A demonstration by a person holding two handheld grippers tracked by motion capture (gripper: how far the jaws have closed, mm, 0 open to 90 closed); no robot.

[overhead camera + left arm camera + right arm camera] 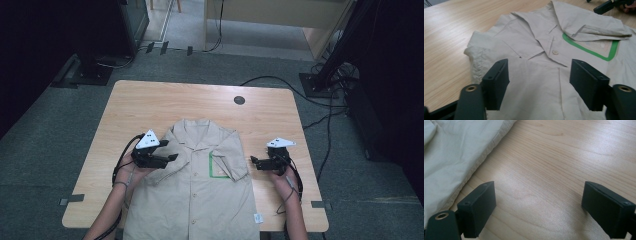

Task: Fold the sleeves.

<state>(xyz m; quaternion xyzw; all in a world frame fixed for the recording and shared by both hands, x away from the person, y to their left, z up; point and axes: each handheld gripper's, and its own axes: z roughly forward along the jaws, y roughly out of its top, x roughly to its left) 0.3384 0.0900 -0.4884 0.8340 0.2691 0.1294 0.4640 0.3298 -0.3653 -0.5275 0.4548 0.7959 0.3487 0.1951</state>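
A beige short-sleeved shirt lies front up on the wooden table, collar toward the far side. Its chest pocket has a green edge. My left gripper hovers over the shirt's left shoulder with its jaws open. In the left gripper view these jaws frame the shirt below a white button, nothing pinched; one sleeve lies folded over the green pocket edge. My right gripper rests open just right of the shirt; its jaws stand over bare wood beside the shirt's edge.
A black round grommet sits in the table's far part. Cables and dark stands lie on the carpet around the table. The shirt's hem hangs near the front edge. The other gripper's jaw pokes in beyond the shirt.
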